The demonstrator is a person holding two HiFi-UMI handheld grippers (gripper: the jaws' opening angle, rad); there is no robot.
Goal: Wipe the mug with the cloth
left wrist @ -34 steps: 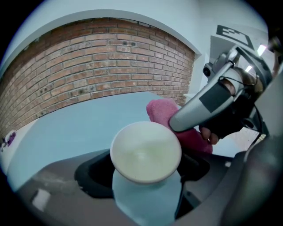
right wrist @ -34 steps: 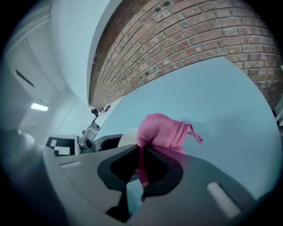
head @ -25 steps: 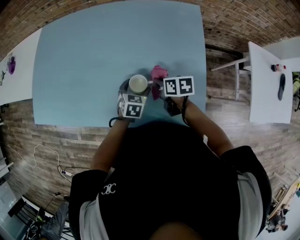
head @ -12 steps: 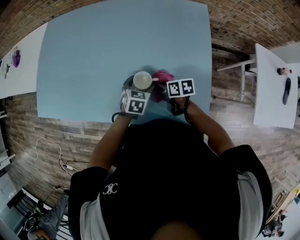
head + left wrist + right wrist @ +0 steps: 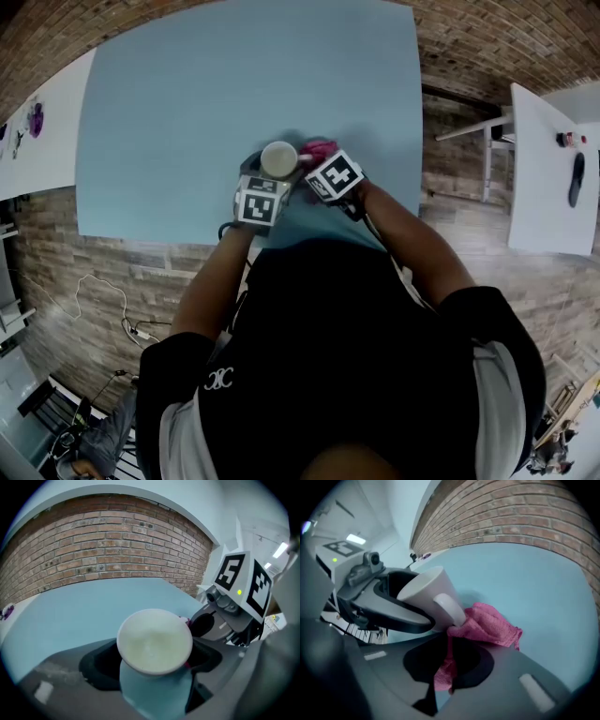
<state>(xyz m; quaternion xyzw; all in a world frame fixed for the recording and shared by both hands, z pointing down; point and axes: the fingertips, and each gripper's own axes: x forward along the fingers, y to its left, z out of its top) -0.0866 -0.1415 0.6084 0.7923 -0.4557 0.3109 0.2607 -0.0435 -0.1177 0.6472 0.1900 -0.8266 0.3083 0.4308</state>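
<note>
Left gripper view looks into the white mug (image 5: 154, 641), whose pale, empty mouth faces up toward the camera. The left gripper (image 5: 152, 660) has its jaws spread wide around the mug's lower body, one on each side and seemingly tight against the wall. That wide grip looks meant to steady the mug so it cannot turn or slide while it is rubbed. Whether the base rests on the table or is lifted just off it, I cannot tell, since the jaws cover it.

Just beside the mug, on the handle side, is the pink cloth (image 5: 487, 625). The right gripper (image 5: 449, 653) pinches a fold of it between closed jaws. The free end bunches up against the handle (image 5: 450, 609) and the wall next to it, and a loose corner trails away from the mug. Held by one fold like this, the cloth forms a soft wad ahead of the jaws, so fabric meets the mug rather than hard plastic.

From the head view, the mug (image 5: 278, 159) sits between the two grippers, near the edge of the blue table (image 5: 234, 75) closest to the person. The cloth (image 5: 319, 150) touches its right side. Wiping of the handle area appears to be under way, and the rest of the wall probably remains to be done.
</note>
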